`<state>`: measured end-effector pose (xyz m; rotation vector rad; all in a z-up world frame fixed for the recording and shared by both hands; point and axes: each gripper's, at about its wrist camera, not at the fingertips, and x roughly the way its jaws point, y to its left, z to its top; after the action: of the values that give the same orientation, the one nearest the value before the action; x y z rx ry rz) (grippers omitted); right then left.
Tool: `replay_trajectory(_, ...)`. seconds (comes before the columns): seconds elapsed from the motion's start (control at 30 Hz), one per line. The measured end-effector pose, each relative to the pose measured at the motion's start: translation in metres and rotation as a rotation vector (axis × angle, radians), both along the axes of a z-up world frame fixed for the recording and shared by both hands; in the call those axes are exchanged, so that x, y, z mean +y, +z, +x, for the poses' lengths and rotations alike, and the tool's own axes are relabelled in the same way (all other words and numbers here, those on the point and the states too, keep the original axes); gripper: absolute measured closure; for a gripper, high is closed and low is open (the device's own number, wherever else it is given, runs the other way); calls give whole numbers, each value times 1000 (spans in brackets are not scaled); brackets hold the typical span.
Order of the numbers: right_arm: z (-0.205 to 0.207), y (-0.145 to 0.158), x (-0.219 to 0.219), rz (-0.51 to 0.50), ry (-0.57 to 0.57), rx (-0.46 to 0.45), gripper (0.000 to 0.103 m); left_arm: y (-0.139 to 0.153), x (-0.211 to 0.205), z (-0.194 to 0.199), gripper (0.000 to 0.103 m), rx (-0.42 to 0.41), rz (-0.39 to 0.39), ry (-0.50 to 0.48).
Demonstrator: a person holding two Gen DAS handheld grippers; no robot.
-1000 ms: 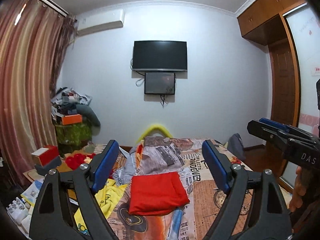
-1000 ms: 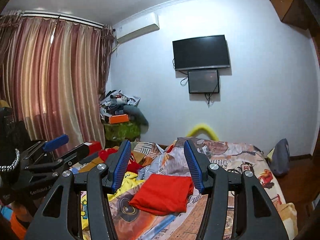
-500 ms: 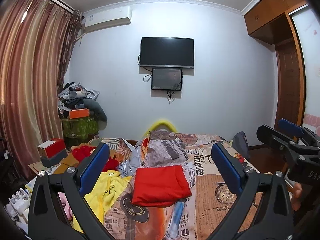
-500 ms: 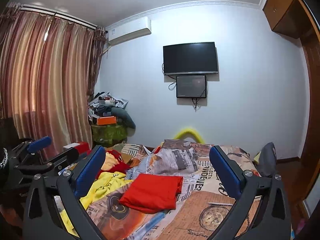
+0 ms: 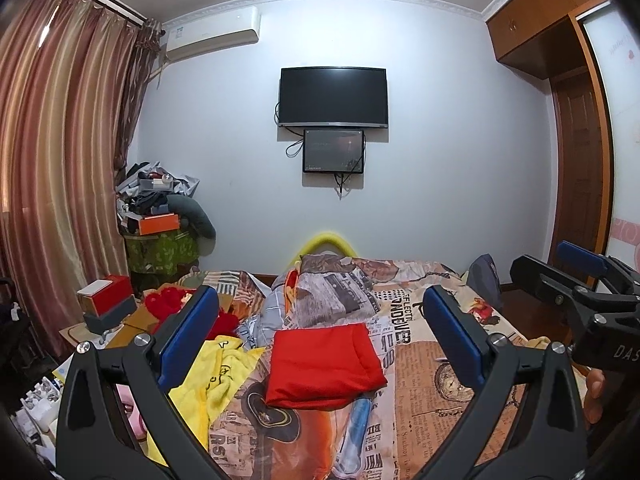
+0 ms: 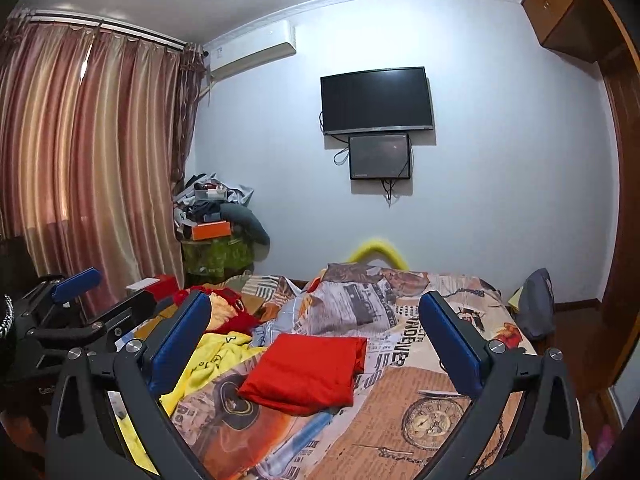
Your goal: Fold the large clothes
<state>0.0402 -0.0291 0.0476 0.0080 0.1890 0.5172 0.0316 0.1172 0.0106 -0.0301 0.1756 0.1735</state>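
Both hand-held grippers, left (image 5: 320,336) and right (image 6: 316,332), had just opened wide and held nothing. A folded red garment (image 5: 324,364) lay on the bed (image 5: 432,392); next, probably, the crumpled yellow garment (image 5: 216,376) needed grasping and spreading.

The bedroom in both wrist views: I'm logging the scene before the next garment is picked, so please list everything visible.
folded garment: one, red, on the bed, centre
crumpled garment: one, yellow, left of the folded one
red clothes: a heap, behind the yellow garment
bed cover: one, newspaper print, orange and grey
television: one, black, on the far wall
small screen: one, dark, under the television
air conditioner: one, white, high on the wall
curtains: striped pink-brown, left
clutter pile: one, mixed, far left corner
wardrobe: brown wood, right
left gripper: black with blue pads, jaws just opened wide, empty
right gripper: same, jaws just opened, empty
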Motion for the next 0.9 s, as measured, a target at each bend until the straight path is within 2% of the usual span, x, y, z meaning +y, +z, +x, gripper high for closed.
replay_trajectory(0.9,10,-3,-8,1,0,74,0,-11,2,22,0,42,-3,4)
